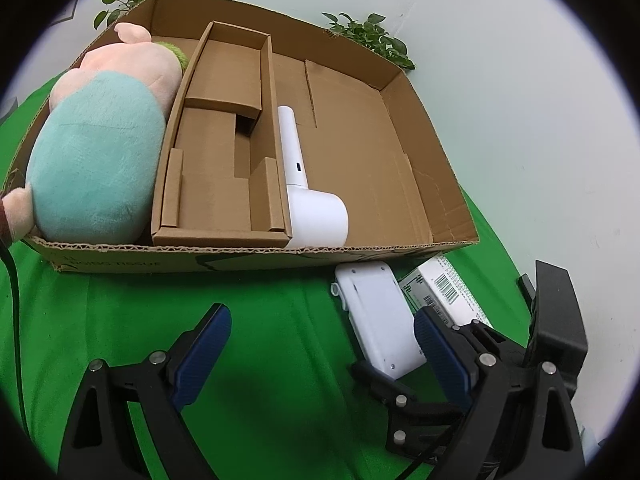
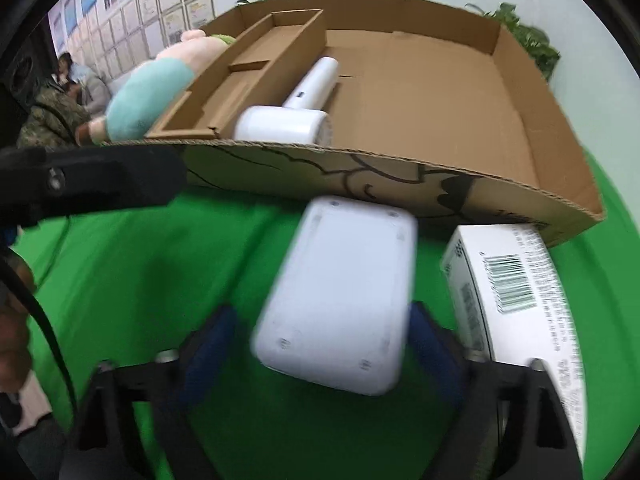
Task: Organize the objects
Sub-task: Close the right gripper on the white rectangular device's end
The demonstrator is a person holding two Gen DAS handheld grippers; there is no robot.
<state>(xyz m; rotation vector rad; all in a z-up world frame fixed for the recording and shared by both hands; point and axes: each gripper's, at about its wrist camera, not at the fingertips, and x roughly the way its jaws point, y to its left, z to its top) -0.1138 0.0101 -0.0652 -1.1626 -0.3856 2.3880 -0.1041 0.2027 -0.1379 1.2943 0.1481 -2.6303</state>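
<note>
Corrugated cardboard tray [image 1: 436, 200] on a table under smooth green cloth [image 1: 280, 320]. Inside, from its left: a fuzzy plush toy [image 1: 96, 168] in teal and pink, a folded cardboard insert [image 1: 224, 152], and a glossy white hair dryer [image 1: 308, 200] lying against the insert. In front of the tray lie a flat white plastic device [image 2: 340, 292] with rounded corners and small screw recesses, and beside it a white carton [image 2: 516, 280] bearing a barcode, partly cut off by the frame edge. Right gripper [image 2: 320, 344] fingers, blue-padded, straddle the device's near end; blur hides whether the pads touch it. Left gripper [image 1: 320, 348] fingers stand wide apart over bare cloth, holding nothing. Leafy plants [image 1: 372, 36] show behind the tray.
</note>
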